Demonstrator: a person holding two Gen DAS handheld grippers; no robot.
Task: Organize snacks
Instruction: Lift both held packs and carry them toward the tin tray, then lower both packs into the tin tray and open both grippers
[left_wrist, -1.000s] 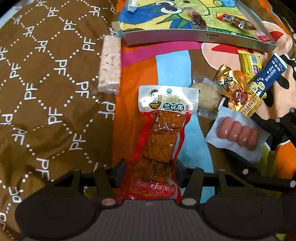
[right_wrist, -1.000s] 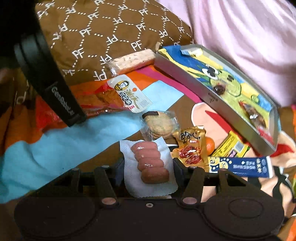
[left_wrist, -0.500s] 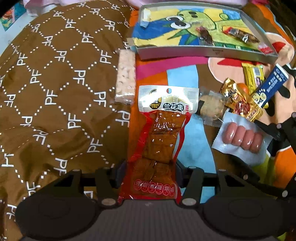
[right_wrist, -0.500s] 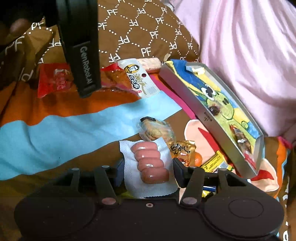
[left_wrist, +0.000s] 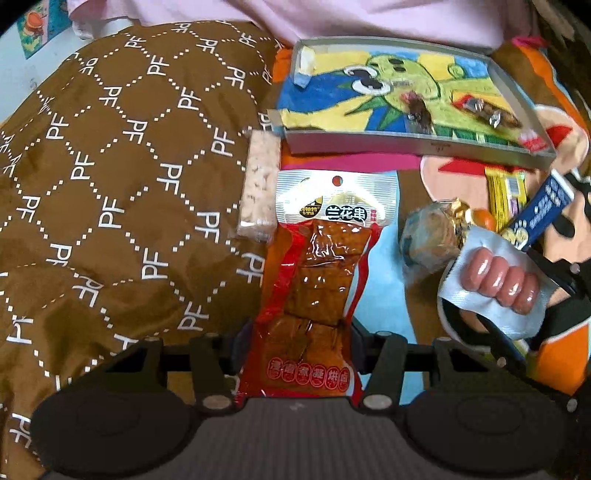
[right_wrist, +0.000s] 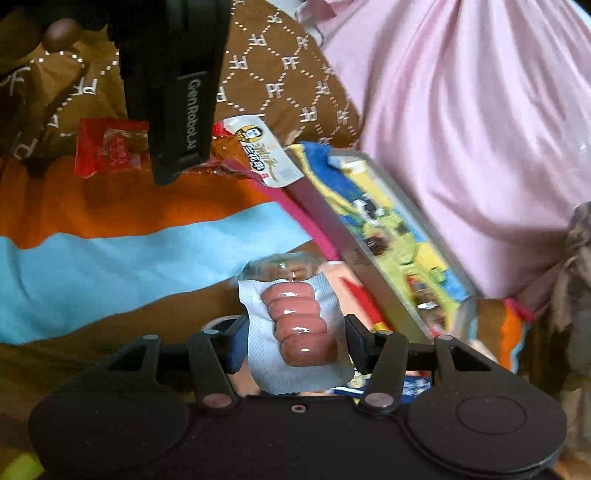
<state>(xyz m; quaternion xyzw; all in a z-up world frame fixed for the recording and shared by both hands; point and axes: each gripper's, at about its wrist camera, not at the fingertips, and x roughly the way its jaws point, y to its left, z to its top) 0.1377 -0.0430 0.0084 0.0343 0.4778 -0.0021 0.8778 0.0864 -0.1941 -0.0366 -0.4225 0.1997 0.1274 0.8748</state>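
My left gripper (left_wrist: 301, 343) is shut on the lower end of a red pack of brown tofu skewers (left_wrist: 321, 280), which hangs above the bed cover. In the right wrist view that pack (right_wrist: 255, 155) sticks out past the left gripper's black body (right_wrist: 177, 92). My right gripper (right_wrist: 295, 339) is shut on a white pack of pink sausages (right_wrist: 299, 325), also seen at the right in the left wrist view (left_wrist: 498, 280). Beyond both lies a grey tray (left_wrist: 417, 144) with a cartoon lining and two wrapped snacks (left_wrist: 417, 109) in it.
A pale rice bar (left_wrist: 258, 184) lies at the edge of the brown quilt (left_wrist: 110, 184). A round biscuit (left_wrist: 428, 232), a gold packet (left_wrist: 461, 214), a yellow bar (left_wrist: 506, 195) and a blue stick (left_wrist: 543, 206) lie before the tray. Pink cloth (right_wrist: 461, 129) is behind it.
The left gripper has risen with the tofu pack, bringing the whole tray into view. The right gripper has rolled and turned with the sausage pack, which now hides the biscuit.
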